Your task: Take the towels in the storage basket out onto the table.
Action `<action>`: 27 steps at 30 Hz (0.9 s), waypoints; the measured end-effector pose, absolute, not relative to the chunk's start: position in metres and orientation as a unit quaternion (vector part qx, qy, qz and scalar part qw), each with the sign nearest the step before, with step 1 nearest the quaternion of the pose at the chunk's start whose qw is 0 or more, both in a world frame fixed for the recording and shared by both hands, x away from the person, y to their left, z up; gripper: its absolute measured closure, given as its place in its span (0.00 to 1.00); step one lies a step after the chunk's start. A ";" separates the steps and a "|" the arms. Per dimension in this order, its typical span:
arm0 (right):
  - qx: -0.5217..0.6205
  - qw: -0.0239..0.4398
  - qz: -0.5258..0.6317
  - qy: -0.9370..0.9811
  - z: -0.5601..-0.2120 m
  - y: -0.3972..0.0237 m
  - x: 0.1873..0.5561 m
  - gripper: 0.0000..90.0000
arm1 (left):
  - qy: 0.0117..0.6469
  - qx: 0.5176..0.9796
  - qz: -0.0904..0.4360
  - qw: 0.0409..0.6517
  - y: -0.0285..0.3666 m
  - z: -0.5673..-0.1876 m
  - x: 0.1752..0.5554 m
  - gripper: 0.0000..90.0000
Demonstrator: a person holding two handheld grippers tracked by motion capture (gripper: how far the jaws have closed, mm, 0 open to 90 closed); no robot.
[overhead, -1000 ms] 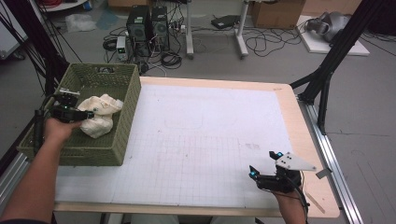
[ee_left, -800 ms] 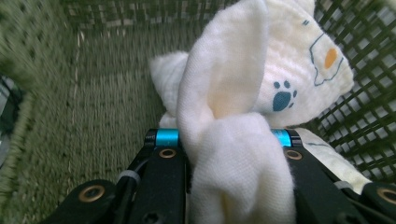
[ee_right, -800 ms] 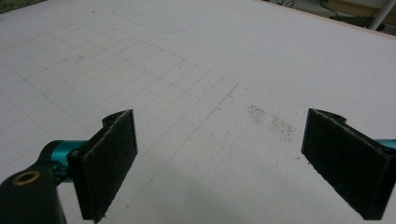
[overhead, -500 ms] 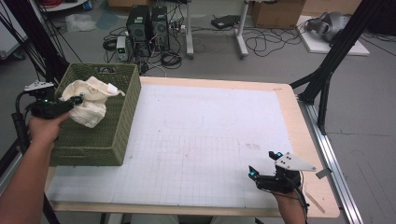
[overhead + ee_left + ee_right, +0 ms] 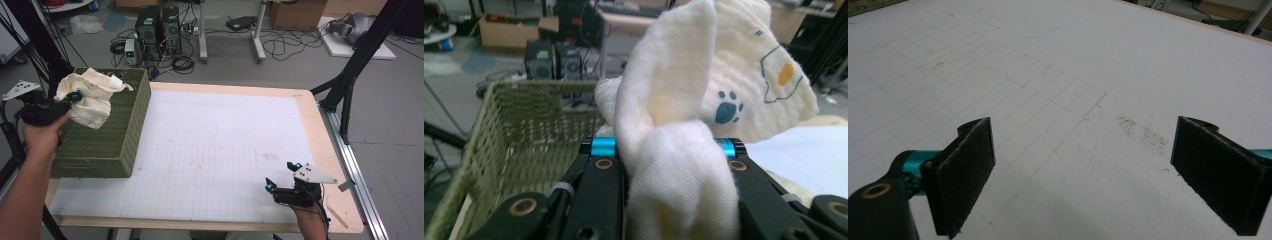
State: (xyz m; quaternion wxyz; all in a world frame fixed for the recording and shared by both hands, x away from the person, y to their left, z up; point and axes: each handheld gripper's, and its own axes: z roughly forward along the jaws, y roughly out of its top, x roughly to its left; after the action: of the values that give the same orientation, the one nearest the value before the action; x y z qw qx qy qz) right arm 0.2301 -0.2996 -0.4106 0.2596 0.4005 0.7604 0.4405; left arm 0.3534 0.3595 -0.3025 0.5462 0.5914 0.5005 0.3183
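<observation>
The left gripper is clamped on a bunched fold of a cream cloth, holding it above the rim of a green woven basket at the table's far-left corner. In the left gripper view the cloth fills the gap between the jaws and stands up over them, showing a printed blue paw, with the basket lying beyond and below; gripping a gathered fold rather than an edge likely gives a surer hold on limp fabric. The cloth hangs clear of the basket floor, apparently so it can be carried out onto the white mat. The right gripper rests near the table's near-right edge, well apart, jaws spread wide over bare mat and holding nothing, seemingly parked ready.
</observation>
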 end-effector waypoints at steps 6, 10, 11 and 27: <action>0.399 0.261 0.441 0.760 -0.410 -0.299 0.230 0.11 | 0.471 0.585 0.323 0.576 0.349 -0.290 0.343 0.84; 0.398 0.260 0.442 0.761 -0.410 -0.298 0.230 0.11 | 0.455 0.584 0.318 0.592 0.342 -0.285 0.339 0.84; 0.397 0.261 0.441 0.761 -0.410 -0.298 0.230 0.11 | 0.449 0.586 0.318 0.595 0.339 -0.283 0.338 0.84; 0.396 0.261 0.442 0.762 -0.409 -0.297 0.230 0.11 | 0.368 0.613 0.271 0.644 0.271 -0.267 0.328 0.85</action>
State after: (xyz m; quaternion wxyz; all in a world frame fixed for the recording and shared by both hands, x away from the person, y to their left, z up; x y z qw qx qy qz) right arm 0.2302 -0.2973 -0.4092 0.2608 0.3958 0.7615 0.4420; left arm 0.3282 0.2710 -0.2667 0.6443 0.6131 0.3684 0.2705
